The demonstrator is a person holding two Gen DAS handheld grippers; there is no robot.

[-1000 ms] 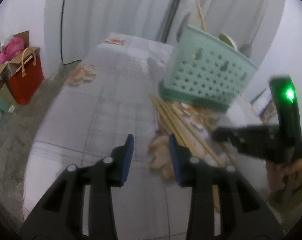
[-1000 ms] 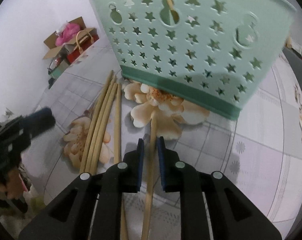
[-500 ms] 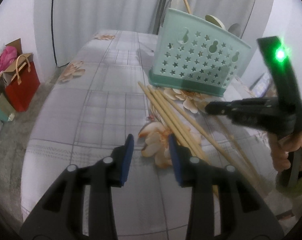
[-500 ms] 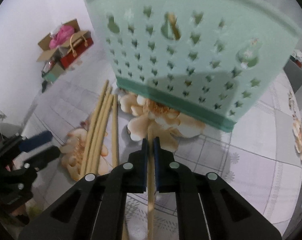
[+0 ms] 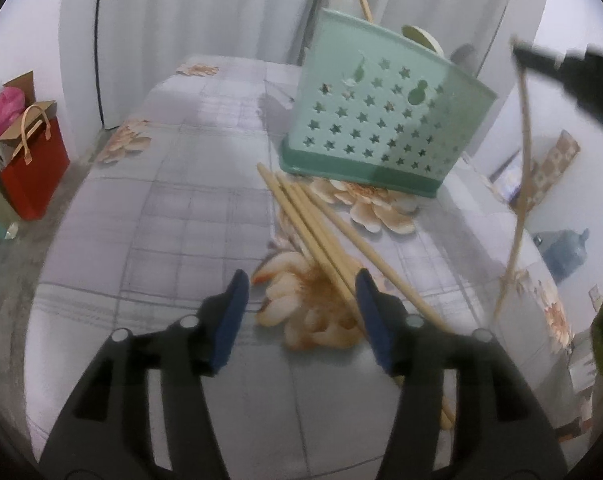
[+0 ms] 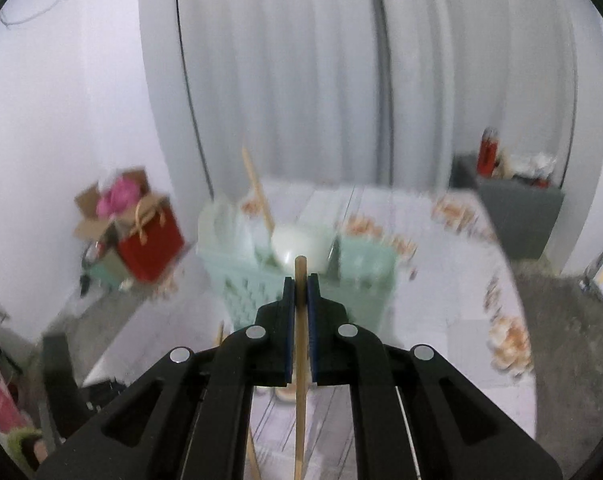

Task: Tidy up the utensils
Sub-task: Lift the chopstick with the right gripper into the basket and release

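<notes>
A mint green perforated basket [image 5: 385, 120] stands on the table and holds a chopstick and pale utensils; it also shows blurred in the right wrist view [image 6: 301, 280]. Several wooden chopsticks [image 5: 313, 232] lie on the cloth in front of it. My left gripper [image 5: 299, 316] is open and empty, low over the near ends of those chopsticks. My right gripper [image 6: 300, 284] is shut on one chopstick [image 6: 300, 356], held high above the table; in the left wrist view that chopstick [image 5: 521, 160] hangs down at the right.
The table has a grey checked cloth with flower prints [image 5: 161, 240]. A red paper bag [image 5: 33, 168] and a cardboard box stand on the floor at the left. White curtains hang behind. A grey cabinet [image 6: 517, 216] stands at the far right.
My right gripper closed on one chopstick and lifted it from the table to well above the basket. My left gripper opened wider and stayed low by the lying chopsticks.
</notes>
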